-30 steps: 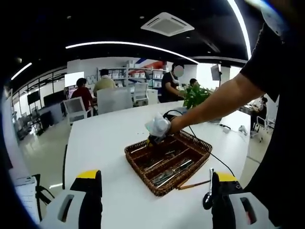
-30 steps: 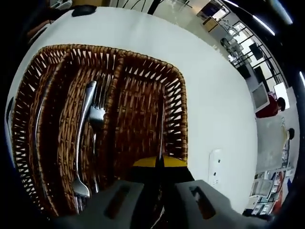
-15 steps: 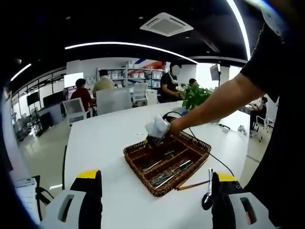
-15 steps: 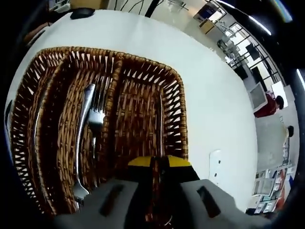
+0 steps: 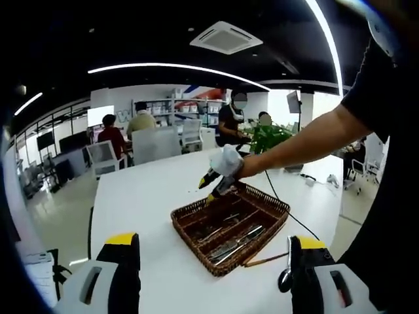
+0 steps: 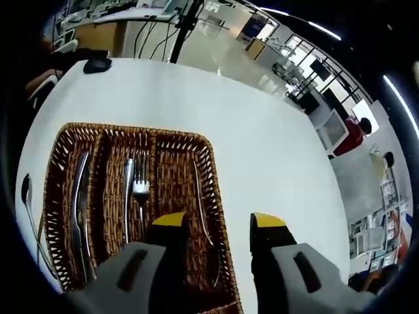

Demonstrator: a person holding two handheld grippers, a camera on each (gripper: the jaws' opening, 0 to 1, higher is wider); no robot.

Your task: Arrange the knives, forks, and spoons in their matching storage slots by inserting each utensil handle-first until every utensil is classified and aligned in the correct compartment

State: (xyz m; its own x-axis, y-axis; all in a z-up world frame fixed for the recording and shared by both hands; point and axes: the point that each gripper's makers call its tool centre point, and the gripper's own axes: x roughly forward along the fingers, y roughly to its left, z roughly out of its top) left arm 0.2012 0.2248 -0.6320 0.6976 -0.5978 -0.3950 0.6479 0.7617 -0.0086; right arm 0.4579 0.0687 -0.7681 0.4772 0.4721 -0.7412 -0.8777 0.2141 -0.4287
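A brown wicker basket (image 5: 230, 224) with three long slots stands on the white table (image 5: 141, 203). In the right gripper view, the basket (image 6: 216, 176) holds knives (image 6: 80, 203) in its left slot, forks (image 6: 134, 190) in the middle slot and one thin utensil (image 6: 200, 206) in the right slot. A spoon (image 6: 27, 196) lies on the table outside the basket's left wall. My right gripper (image 6: 219, 224) hangs open above the basket's near end, with nothing in it. In the left gripper view a hand holds that right gripper (image 5: 207, 190) over the basket's far corner. My left gripper (image 5: 213, 261) is wide open, and the spoon (image 5: 287, 260) lies by its right jaw.
A thin brown stick (image 5: 265, 260) lies on the table beside the basket. A black mouse (image 6: 97, 65) and a cable (image 5: 298, 219) sit toward the table's edge. A potted plant (image 5: 268, 134), chairs and several people are beyond the table. The person's arm (image 5: 308, 134) reaches in from the right.
My right gripper has opened and let go of the thin utensil, which now lies in the basket's right slot. It has risen away from the basket. The left gripper has hardly moved.
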